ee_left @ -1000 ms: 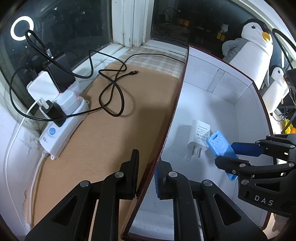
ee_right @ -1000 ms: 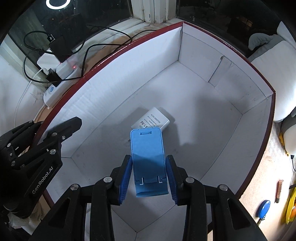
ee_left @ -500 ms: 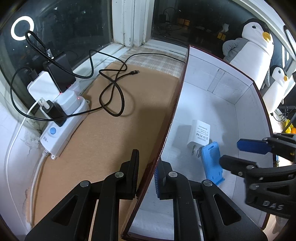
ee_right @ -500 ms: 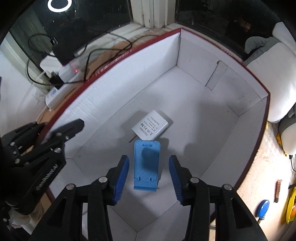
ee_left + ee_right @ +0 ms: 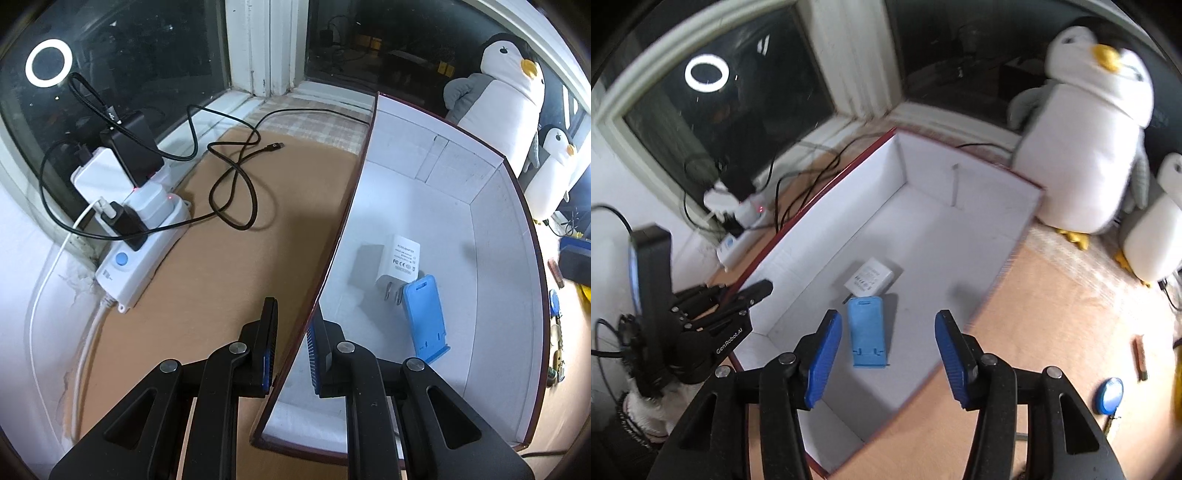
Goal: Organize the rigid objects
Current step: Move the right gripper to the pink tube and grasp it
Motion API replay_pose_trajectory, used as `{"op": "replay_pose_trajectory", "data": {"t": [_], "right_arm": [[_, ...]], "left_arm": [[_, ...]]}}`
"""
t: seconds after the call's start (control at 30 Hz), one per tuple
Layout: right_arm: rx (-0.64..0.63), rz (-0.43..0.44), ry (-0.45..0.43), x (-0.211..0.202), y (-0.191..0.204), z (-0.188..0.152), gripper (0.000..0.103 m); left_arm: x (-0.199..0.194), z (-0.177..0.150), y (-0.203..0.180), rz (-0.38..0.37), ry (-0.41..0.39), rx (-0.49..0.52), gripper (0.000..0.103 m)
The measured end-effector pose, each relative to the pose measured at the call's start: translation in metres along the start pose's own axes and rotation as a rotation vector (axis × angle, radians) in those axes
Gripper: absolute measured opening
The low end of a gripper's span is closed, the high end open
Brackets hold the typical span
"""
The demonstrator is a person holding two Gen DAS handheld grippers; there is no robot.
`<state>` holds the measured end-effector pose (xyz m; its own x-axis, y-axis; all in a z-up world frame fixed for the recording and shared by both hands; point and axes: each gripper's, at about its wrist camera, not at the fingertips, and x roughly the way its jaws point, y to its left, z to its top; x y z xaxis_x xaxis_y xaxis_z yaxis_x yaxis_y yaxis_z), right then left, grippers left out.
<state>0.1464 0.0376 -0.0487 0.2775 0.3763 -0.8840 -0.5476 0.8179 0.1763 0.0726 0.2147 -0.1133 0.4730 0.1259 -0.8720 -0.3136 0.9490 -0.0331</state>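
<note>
Two items are already lodged in the white-lined, red-edged cardboard box: a flat blue plastic phone stand lies on the floor, with a white plug adapter touching it at twelve o'clock. The right gripper is empty above them, its jaws opening. The left gripper is clamped on the box's wall. A round blue object on the table at three o'clock appears left to sort.

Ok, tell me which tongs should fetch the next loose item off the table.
Right. The right tongs are empty, their jaws opening above the box, with the round blue item on their side. The left tongs are clamped on the box wall, steadying it.
</note>
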Motion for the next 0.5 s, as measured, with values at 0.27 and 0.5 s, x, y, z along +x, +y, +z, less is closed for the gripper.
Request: {"op": "replay_pose_trajectory", "data": {"t": [0.27,0.5], "right_arm": [[0.124,-0.08,-0.09,-0.057,-0.084,-0.023,0.049],[0.259,-0.227,-0.084,-0.073,-0.181,-0.052,0.049]], "left_arm": [[-0.004,-0.003,0.003,0.019,0.005,-0.012,0.017],[-0.009,-0.007,0.002,0.046,0.009,-0.013,0.017]]}}
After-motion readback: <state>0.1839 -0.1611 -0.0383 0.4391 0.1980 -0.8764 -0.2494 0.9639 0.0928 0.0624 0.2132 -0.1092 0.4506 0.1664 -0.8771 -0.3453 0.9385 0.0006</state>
